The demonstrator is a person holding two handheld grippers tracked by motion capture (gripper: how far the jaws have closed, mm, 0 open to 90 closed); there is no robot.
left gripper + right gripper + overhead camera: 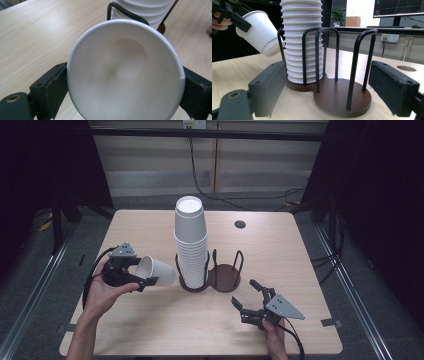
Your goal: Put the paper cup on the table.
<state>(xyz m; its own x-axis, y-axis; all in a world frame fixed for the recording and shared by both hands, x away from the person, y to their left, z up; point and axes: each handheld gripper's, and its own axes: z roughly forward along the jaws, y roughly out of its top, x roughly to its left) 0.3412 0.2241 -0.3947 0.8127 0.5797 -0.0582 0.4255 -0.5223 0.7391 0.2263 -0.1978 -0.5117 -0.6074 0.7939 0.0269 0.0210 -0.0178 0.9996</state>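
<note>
A tall stack of white paper cups (190,245) stands in the left bay of a dark wooden two-bay cup holder (225,276) with black wire hoops. Its right bay (343,97) is bare. My left gripper (141,274) is shut on a single white paper cup (156,270), held by its rim and tipped on its side, bottom toward the stack. The cup's open mouth (125,72) faces the left gripper view, a jaw pressed against each side. My right gripper (249,296) stands open near the front right of the holder, nothing between its jaws.
The light wooden table (150,320) has a round cable hole (240,224) behind the holder. A person's hands hold both grippers from the near edge. Dark curtains and cables lie beyond the table's far side.
</note>
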